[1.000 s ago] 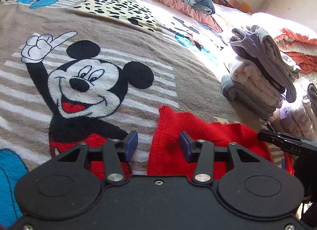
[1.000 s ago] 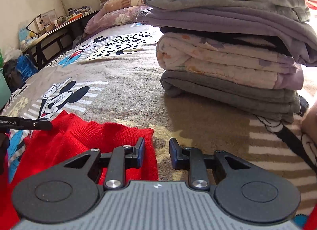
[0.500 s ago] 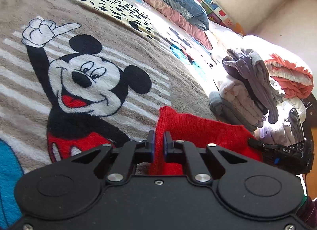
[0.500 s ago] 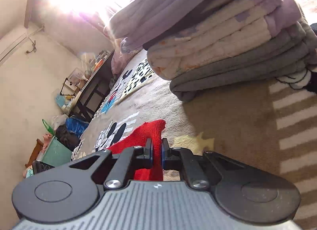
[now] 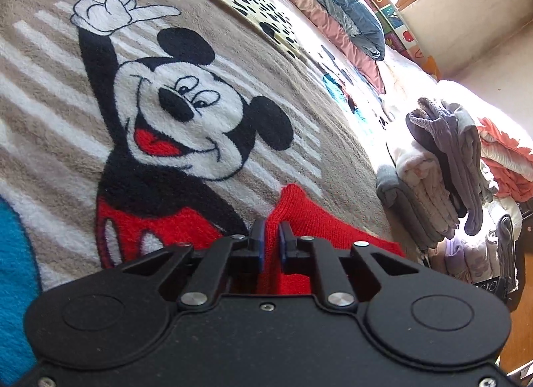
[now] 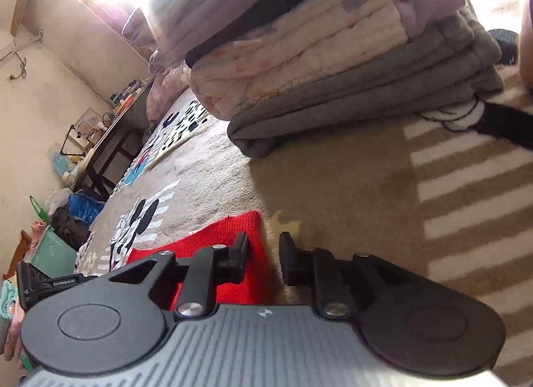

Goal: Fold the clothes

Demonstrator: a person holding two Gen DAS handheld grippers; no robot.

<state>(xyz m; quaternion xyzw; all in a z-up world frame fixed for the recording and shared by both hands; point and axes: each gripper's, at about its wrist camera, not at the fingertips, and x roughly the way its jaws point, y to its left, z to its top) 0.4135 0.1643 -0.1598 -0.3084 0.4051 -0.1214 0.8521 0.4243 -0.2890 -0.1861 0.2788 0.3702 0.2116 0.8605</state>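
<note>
Left tool [image 5: 270, 240] clamps red knit [image 5: 299, 217] – right tool [image 6: 263, 255] parted

Red knit garment [image 5: 319, 220]; beige, white-striped Mickey Mouse blanket [image 5: 299, 113]; grey, cream and lilac folded stack [image 6: 349, 63].

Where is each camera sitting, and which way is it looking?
Left wrist: sits on the left gripper, looking along its jaws, shut on the red garment, across the cartoon-mouse blanket.
Right wrist: sits on the right gripper, jaws open, facing the stack of folded clothes; a hand shows at the left edge.
Both show the garment, blanket and stack.
</note>
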